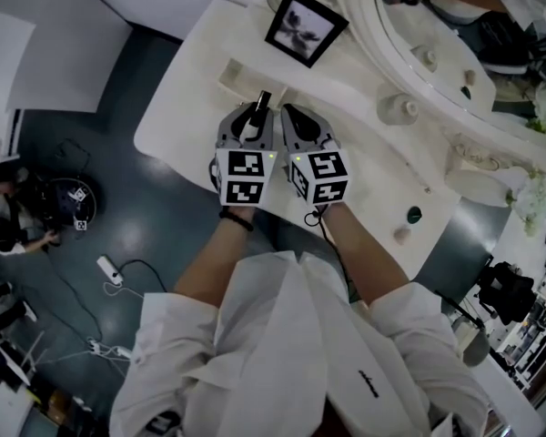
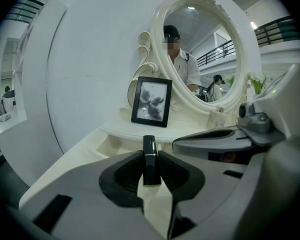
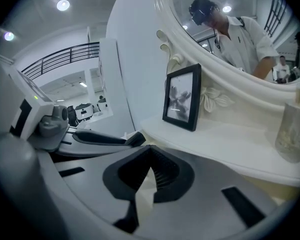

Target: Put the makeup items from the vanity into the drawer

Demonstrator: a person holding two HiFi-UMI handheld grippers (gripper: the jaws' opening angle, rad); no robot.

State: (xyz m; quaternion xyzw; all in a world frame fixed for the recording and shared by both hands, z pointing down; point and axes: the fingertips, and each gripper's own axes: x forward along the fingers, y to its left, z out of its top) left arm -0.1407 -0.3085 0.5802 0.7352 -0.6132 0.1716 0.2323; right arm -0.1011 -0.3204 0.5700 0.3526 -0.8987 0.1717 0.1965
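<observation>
The left tongs (image 2: 151, 160) grip a slim black lipstick tube with a thin gold band (image 2: 149, 151). It stands upright between the pads, with its cap clear above them. Just ahead, set into the white vanity worktop (image 1: 187, 116), lies a shallow open recess (image 2: 106, 145). I take it to be the drawer, though I cannot be sure. The step in hand looks like carrying this item to the drawer. Next, the tube must be brought over the opening, lowered inside and let go. The right tongs (image 3: 150, 149), just beside the left, are closed tip to tip on nothing. Further right on the worktop stand a frosted pale bottle (image 1: 402, 109) and a small dark green round item (image 1: 414, 215), likely later picks.
</observation>
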